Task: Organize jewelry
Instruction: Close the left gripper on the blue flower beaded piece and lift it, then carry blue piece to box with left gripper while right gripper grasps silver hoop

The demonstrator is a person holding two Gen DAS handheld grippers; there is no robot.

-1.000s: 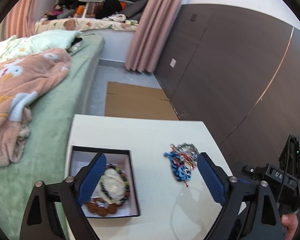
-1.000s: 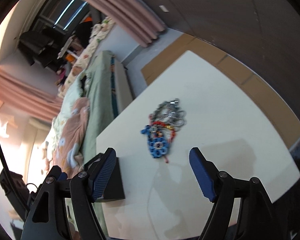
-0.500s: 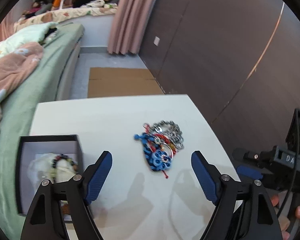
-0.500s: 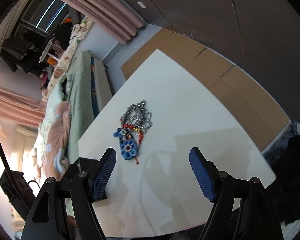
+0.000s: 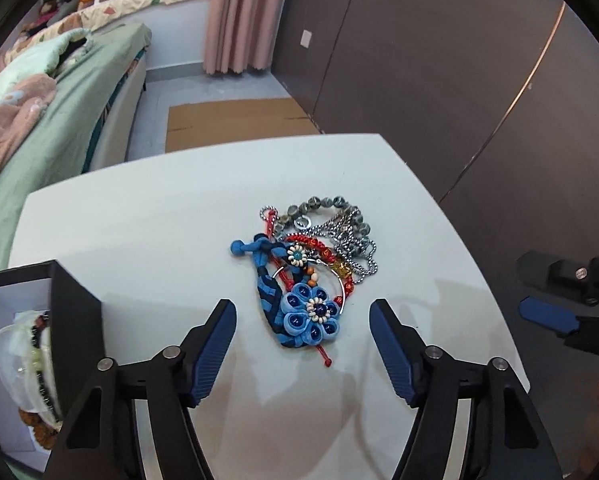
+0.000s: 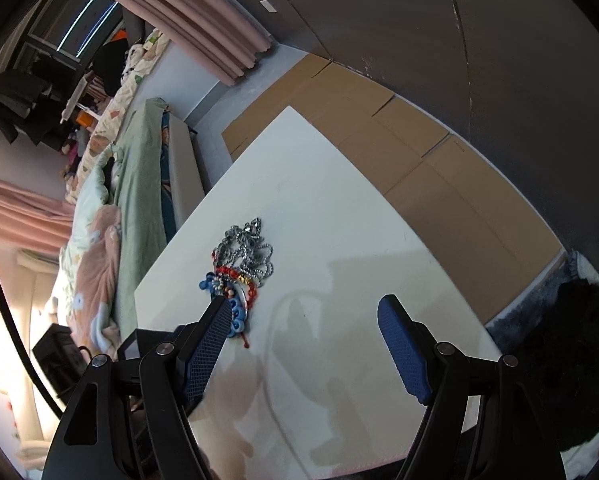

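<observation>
White table point(image 5: 139, 220): left gripper point(image 5: 302, 344) unclenched, narrowing, empty; straddle blue flower bracelet point(image 5: 305, 316) at twelve o'clock, then pinch.

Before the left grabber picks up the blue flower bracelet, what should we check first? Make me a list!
1. Left gripper lined up with the blue flower bracelet: ok, the flower sits between the fingers.
2. Jaws wide enough: ok. They have just been closing, but the pads do not touch the flower yet.
3. Bracelet free of the pile: not ok, its red cord and the silver chain lie tangled with it.
4. Right gripper out of the way: ok, open and empty.
5. Black box open with room: cannot tell, only part shows.
</observation>
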